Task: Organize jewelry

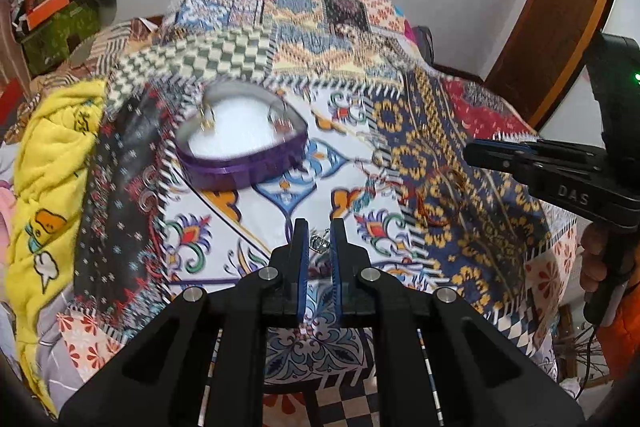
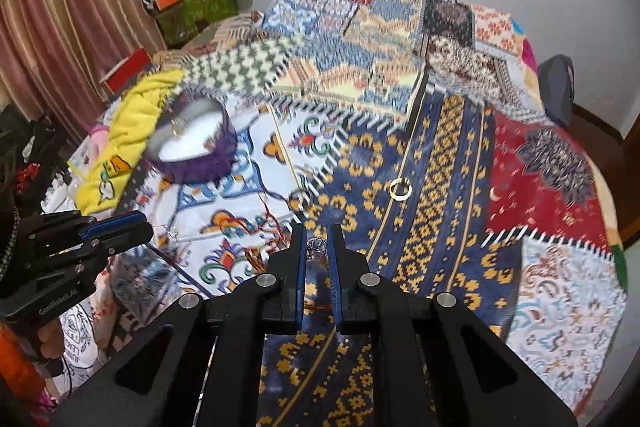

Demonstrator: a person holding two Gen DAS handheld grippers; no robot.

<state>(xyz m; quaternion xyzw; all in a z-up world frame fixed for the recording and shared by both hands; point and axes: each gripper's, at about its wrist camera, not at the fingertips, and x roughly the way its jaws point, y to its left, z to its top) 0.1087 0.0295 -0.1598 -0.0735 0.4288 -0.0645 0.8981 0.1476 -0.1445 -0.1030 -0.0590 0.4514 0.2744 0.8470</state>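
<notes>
Nearest me, my left gripper has its fingers pinched on a small silver pendant, and my right gripper is closed the same way on a silver ornate ring. Both pieces are tiny, glinting and blurred between the blue pads. Beyond the right fingers a gold ring lies loose on the quilted bedspread. Farther off, ahead and to the left of both grippers, sits the purple jewelry box, open, white-lined, with earrings hooked over its rim. I judge the left hand nearer to it.
</notes>
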